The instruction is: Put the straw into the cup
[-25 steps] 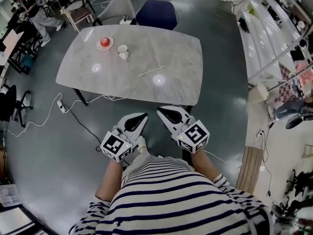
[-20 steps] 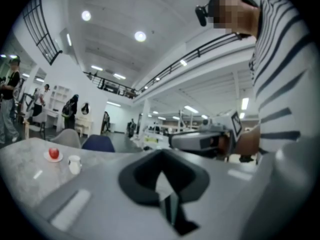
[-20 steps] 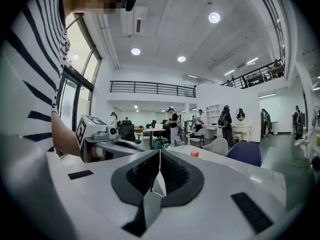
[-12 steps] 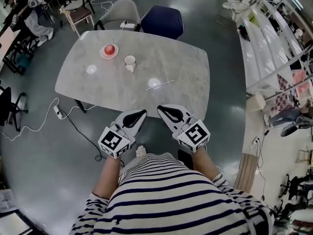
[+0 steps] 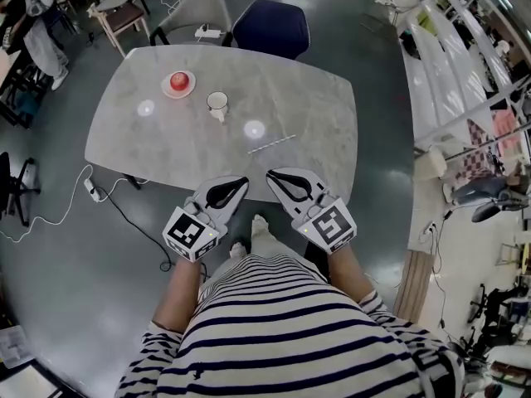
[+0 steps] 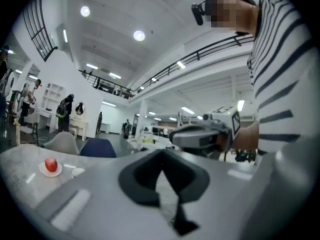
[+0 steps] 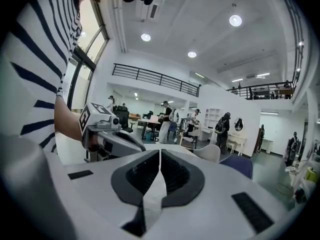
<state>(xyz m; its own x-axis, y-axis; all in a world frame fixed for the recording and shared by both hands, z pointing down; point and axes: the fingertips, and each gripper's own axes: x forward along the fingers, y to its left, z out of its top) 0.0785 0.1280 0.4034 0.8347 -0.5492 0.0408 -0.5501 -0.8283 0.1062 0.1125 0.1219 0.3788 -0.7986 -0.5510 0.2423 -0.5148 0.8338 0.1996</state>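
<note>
Gripper views: left claw (image 6: 161, 153) and right claw (image 7: 159, 153) each clenched tight, both empty.

— Straw (image 5: 271, 144) from the head view: only a thin pale line, too small to tell one end from the other.

— Same for the cup (image 5: 217, 102); too small to see inside. Red thing (image 5: 178, 79) on the saucer (image 5: 165, 86), too small to name.

— In the left gripper view, just a blurred white speck for the cup (image 6: 77, 171). Straw lost behind that gripper's grey body.

— Near edge of the table (image 5: 332, 98) covered by the left gripper (image 5: 238, 182) and right gripper (image 5: 274, 175).

— Blue chair (image 5: 271, 25) half hidden behind the far edge. Legs mostly hidden under the striped shirt (image 5: 290, 330).
</note>
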